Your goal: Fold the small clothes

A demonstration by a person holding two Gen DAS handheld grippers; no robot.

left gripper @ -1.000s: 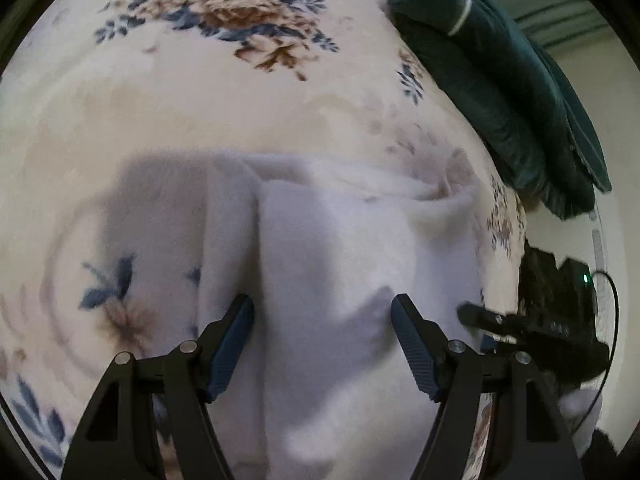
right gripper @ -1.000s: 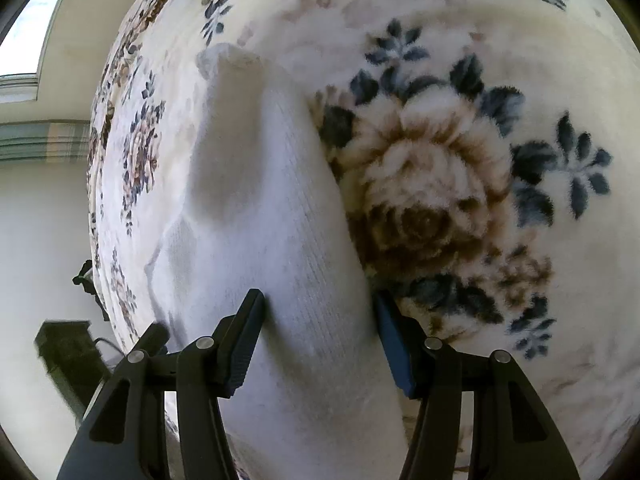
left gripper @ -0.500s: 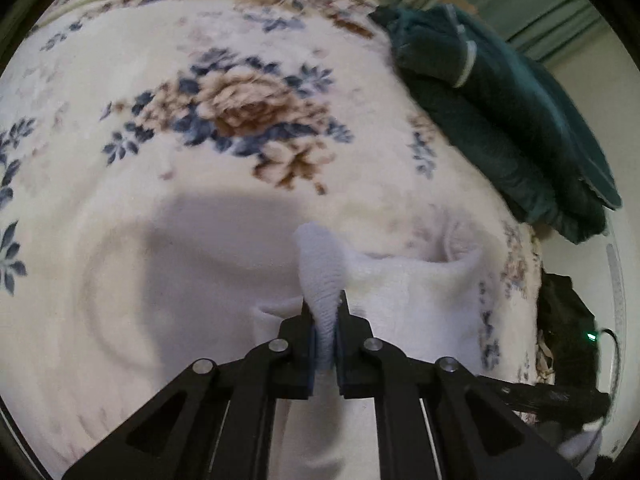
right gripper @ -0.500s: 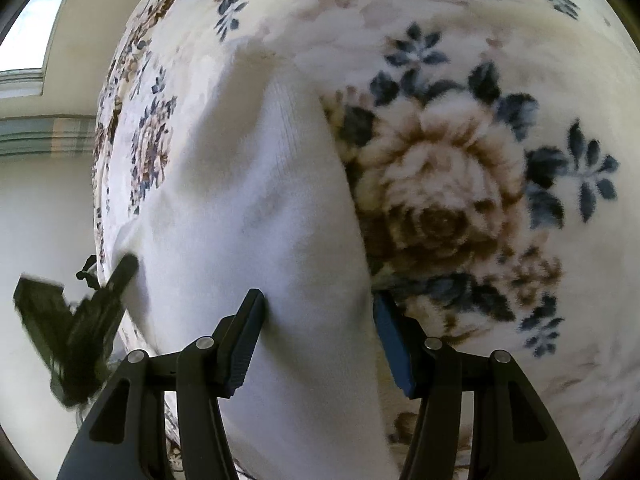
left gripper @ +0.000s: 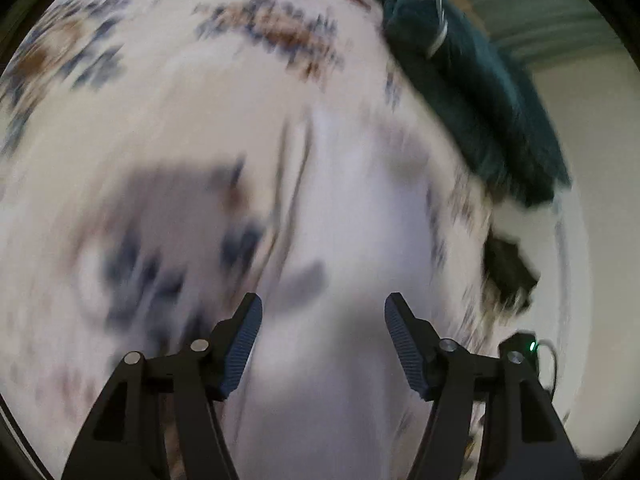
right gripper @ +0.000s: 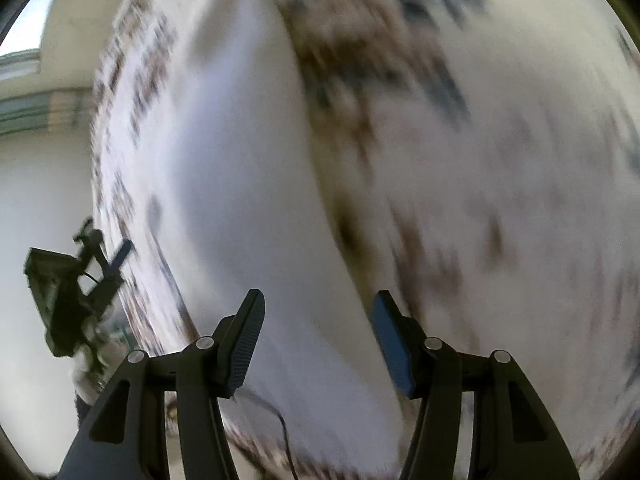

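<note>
A small white garment (left gripper: 352, 216) lies flat on a cream floral blanket (left gripper: 160, 112); both views are blurred by motion. My left gripper (left gripper: 323, 334) is open and empty, with its fingers over the near part of the garment. In the right wrist view the white garment (right gripper: 248, 184) runs up the middle of the frame. My right gripper (right gripper: 318, 332) is open and empty above its near end. The left gripper shows as a dark shape (right gripper: 76, 292) at the left of the right wrist view.
A pile of dark teal clothes (left gripper: 480, 96) lies on the blanket at the back right. The blanket's edge and a pale wall (left gripper: 592, 240) lie to the right, with a dark device with a green light (left gripper: 528, 346).
My left gripper, shut on a pinch of the white garment half a second ago, has opened and let it go. Both cameras are moving fast; the right gripper stays open.
</note>
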